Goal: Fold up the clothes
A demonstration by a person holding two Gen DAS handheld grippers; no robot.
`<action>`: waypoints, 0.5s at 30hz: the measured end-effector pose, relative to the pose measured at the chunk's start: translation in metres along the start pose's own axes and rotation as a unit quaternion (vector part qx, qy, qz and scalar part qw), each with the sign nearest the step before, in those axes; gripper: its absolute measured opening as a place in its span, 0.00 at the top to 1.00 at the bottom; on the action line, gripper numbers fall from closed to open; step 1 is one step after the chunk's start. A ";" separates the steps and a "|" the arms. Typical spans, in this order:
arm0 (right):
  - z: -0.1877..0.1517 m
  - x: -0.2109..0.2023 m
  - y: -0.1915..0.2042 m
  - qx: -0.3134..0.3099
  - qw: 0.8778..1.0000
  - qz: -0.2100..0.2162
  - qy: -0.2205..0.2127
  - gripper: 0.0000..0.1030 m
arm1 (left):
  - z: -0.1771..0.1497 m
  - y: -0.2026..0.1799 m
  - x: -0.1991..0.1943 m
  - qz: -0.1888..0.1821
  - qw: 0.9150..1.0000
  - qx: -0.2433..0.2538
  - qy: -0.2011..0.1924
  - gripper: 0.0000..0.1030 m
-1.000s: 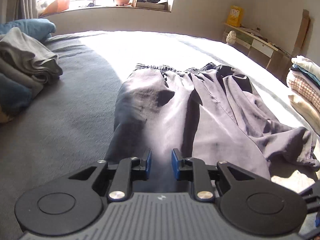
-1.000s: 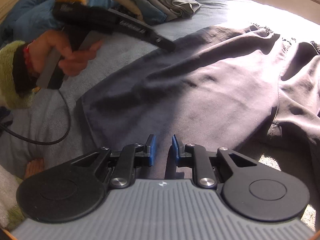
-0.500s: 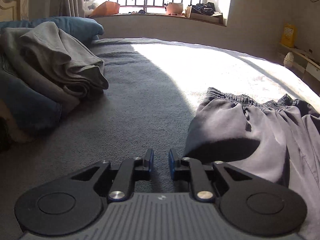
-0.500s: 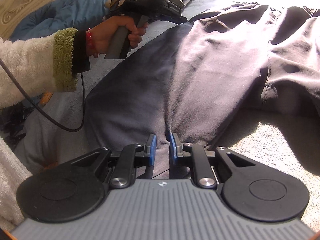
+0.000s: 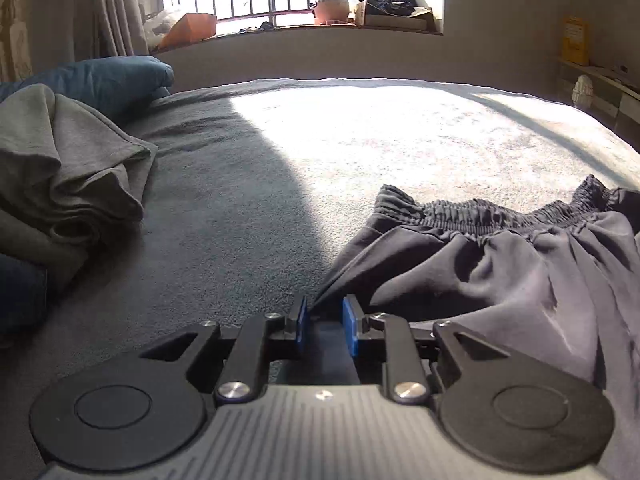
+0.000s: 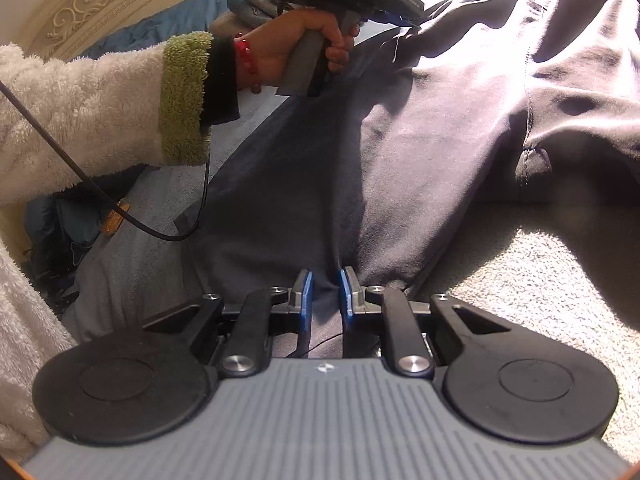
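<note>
Dark trousers (image 5: 500,272) lie spread across the grey bed (image 5: 240,220), elastic waistband toward the window, legs running back toward the person. The left claw (image 5: 324,320) sits low at the garment's outer side edge below the waistband, jaws narrow, with a ridge of cloth running right in between the blue pads (image 5: 301,322); it looks pinched, though a small gap shows. Over in the right wrist view, the right claw (image 6: 324,300) is down at the hem end of the near leg (image 6: 320,200), jaws equally narrow, dark fabric gathered between them. That looks like a grip too. Two holds along one long side: my read is that this sets up lifting one leg over onto the other, a lengthwise fold. A pile of grey clothing (image 5: 68,184) waits off to the left, well apart.
</note>
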State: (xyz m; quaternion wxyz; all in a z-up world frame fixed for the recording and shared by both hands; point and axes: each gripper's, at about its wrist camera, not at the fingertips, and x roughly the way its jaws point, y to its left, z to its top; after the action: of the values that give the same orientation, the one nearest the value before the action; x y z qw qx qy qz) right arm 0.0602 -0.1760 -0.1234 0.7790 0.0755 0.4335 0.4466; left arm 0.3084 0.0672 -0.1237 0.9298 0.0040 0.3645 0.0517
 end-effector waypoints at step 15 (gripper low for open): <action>0.001 -0.031 0.007 0.036 0.996 0.010 -0.077 0.80 | 0.015 -0.050 -0.121 -0.081 0.993 0.086 -0.014 0.56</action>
State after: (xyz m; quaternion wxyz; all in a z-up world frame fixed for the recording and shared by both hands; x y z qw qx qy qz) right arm 0.0497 -0.1947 -0.1003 0.8023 0.1422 0.3873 0.4313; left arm 0.2352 0.0062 -0.0330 0.9321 0.0551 0.3537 -0.0552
